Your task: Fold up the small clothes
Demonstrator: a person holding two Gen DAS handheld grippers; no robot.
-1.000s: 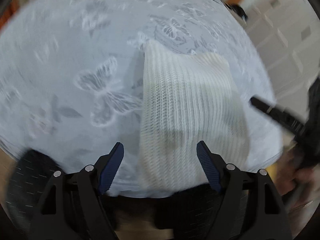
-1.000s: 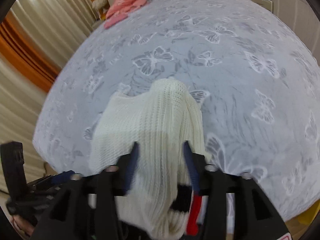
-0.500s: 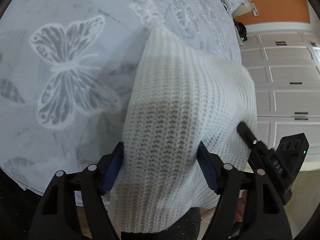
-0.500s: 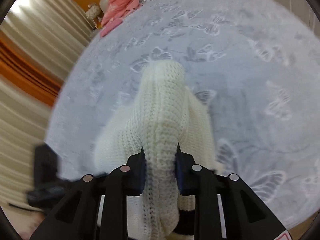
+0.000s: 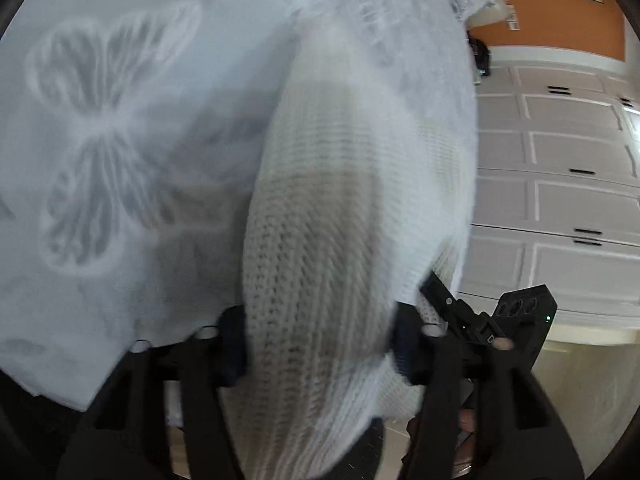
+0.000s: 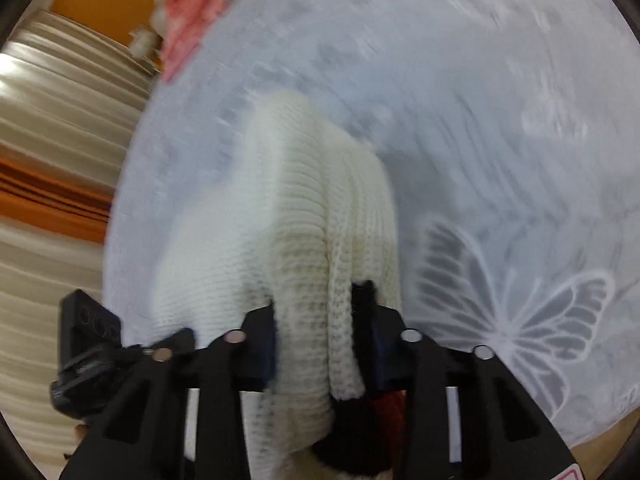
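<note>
Sweater (image 5: pixel 340 208): white knit, draped over the near edge of the bed (image 5: pixel 120 120), hem hanging off.
Left claw (image 5: pixel 320 344): narrowed onto a thick bunch of knit.
Right claw (image 6: pixel 320 340): clamped on a rolled fold.
Risk: uneven lifting skews the fold; bulky knit may slip free.
Risk: hanging weight may drag the sweater off the bed.

A butterfly-patterned bedspread (image 5: pixel 120 140) is covering the bed, white panelled cupboards (image 5: pixel 560 200) are standing under an orange wall (image 5: pixel 540 0), and beige curtains (image 6: pixel 52 128) are hanging beside it.
</note>
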